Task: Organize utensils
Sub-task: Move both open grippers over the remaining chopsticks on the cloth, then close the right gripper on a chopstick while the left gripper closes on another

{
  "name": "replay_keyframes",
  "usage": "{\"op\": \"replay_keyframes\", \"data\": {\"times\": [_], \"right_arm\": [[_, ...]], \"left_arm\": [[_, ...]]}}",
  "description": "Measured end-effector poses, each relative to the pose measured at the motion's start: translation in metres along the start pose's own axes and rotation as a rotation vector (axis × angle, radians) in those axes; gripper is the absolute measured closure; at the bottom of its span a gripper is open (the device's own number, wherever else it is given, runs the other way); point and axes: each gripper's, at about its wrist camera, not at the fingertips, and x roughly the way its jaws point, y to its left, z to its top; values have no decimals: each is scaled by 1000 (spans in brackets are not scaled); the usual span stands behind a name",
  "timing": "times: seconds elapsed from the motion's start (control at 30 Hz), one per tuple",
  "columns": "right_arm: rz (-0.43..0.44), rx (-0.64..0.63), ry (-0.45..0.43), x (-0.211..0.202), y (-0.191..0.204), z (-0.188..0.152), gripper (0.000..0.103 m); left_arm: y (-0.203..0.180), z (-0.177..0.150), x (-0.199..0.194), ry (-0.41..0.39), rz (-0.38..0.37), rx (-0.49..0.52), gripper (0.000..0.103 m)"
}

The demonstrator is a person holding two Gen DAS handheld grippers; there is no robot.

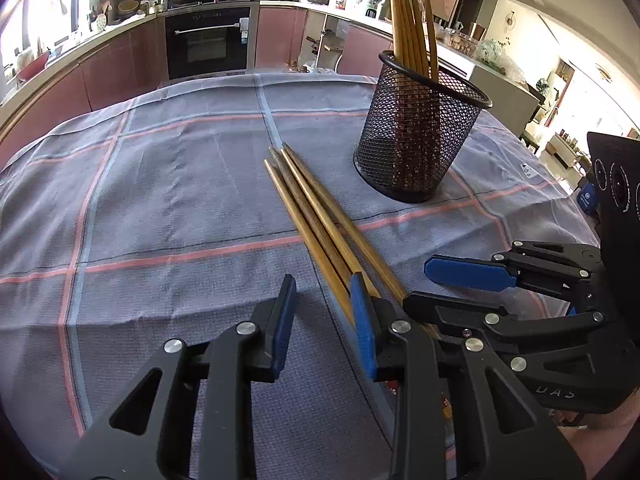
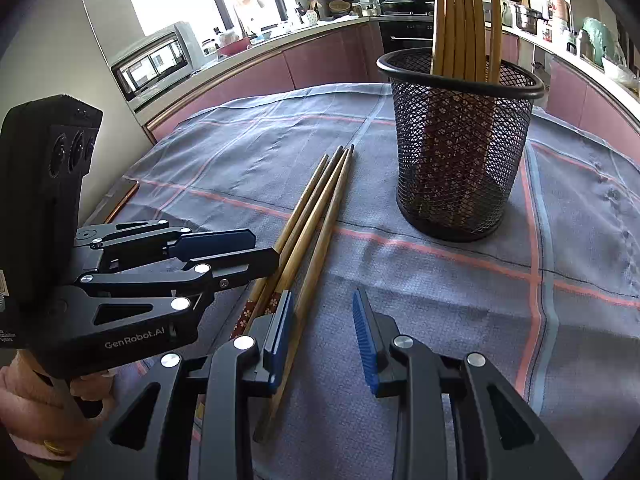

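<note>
Kitchen counter [image 1: 160, 200]: loose chopsticks [image 1: 312, 216] lie near mesh holder [image 1: 420, 132] awaiting pickup; left gripper [image 1: 324, 320] and right gripper [image 2: 324, 332] fingers narrowly apart, holding nothing.

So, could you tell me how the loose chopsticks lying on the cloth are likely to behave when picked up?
The loose chopsticks look like stiff, slender wood, so probably light and rigid. Being round and tapered, they may roll or scatter when nudged. The woven tablecloth should limit sliding somewhat.
</note>
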Motion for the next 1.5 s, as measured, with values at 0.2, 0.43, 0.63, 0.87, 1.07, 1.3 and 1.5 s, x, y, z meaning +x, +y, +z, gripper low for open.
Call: {"op": "replay_keyframes", "data": {"times": [0.2,0.43,0.63,0.87,1.07,1.3,1.5], "right_arm": [[-6,-8,4,0,0,2,74],[-28,-32,6,11,6,13,74],[-41,-37,-1,20,6,20,75],[-16,0,-3,16,-1,16,88],[19,58,-10,8,-11,9,96],[47,68,-61,-10,-15,5,97],[63,38,-35,-9,-10,3,97]], "left_arm": [[-1,-1,-2,3,27,19,77],[4,4,1,14,39,8,75],[8,9,6,20,34,-4,79],[8,7,5,14,21,-18,91],[7,1,1,-1,24,-36,94],[10,-4,-10,-26,13,-49,95],[5,-10,-11,-15,-9,-27,95]]}}
